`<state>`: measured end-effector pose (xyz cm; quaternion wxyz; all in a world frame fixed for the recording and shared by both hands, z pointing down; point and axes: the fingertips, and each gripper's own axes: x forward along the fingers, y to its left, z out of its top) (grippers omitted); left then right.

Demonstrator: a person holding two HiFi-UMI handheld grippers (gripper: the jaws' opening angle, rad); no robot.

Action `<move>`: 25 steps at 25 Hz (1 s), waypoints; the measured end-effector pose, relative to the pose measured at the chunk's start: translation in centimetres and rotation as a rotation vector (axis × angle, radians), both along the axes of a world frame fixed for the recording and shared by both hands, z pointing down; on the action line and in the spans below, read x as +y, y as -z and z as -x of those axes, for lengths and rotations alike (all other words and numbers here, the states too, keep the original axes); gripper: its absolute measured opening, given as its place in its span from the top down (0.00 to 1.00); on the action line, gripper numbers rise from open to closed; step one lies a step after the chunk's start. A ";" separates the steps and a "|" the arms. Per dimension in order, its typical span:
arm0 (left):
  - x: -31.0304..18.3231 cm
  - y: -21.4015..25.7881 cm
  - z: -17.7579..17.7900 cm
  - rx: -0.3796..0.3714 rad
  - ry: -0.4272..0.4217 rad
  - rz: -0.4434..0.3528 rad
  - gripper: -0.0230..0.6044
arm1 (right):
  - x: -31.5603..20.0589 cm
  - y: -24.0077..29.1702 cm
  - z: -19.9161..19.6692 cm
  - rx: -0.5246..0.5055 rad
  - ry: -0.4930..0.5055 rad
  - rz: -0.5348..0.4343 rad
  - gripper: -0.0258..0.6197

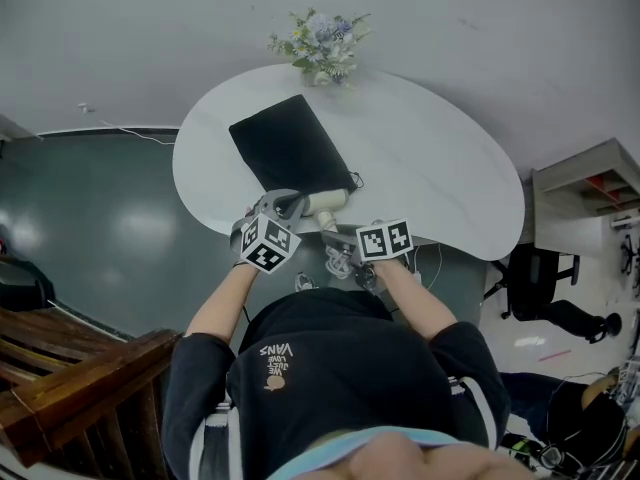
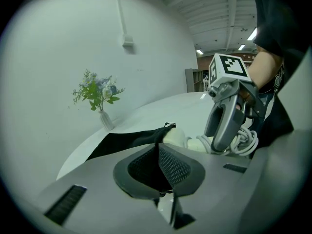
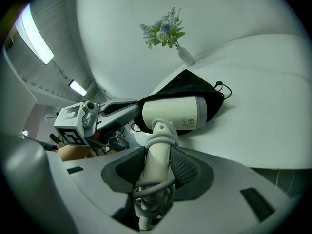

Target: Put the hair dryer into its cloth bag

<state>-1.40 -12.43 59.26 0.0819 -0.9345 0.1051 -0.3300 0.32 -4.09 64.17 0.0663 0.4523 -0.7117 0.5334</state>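
Note:
A black cloth bag (image 1: 290, 146) lies flat on the white oval table (image 1: 440, 168), its mouth toward me. My left gripper (image 2: 158, 152) is shut on the near edge of the bag's (image 2: 124, 141) mouth and holds it a little off the table. My right gripper (image 3: 158, 162) is shut on the handle of the white hair dryer (image 3: 176, 113), with the cord wound around that handle. The dryer's barrel lies at the bag's (image 3: 192, 86) opening, its nose against the black cloth. In the head view both grippers meet at the table's near edge, with the hair dryer (image 1: 326, 204) between them.
A small vase of flowers (image 1: 322, 44) stands at the table's far edge. A wooden stair rail (image 1: 70, 368) is at lower left. A black office chair (image 1: 540, 283) and a white shelf unit (image 1: 590, 183) stand to the right of the table.

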 end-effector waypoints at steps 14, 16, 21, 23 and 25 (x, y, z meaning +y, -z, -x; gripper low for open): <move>1.0 0.3 -0.2 0.012 -0.050 -0.021 0.91 | -4.1 -0.3 -0.5 0.052 0.078 0.031 0.67; 0.9 0.4 -0.2 0.021 -0.047 -0.018 0.91 | -4.9 -0.4 -0.6 0.059 0.088 0.032 0.67; 0.8 0.8 -0.2 0.036 -0.036 -0.013 0.91 | -7.1 -0.3 -1.0 0.075 0.105 0.027 0.67; 0.7 0.8 -0.2 0.038 -0.027 -0.008 0.91 | -7.9 -0.4 -1.1 0.083 0.114 0.025 0.67; 0.6 0.8 0.0 0.040 -0.016 -0.003 0.91 | -8.7 -0.5 -1.2 0.093 0.126 0.023 0.67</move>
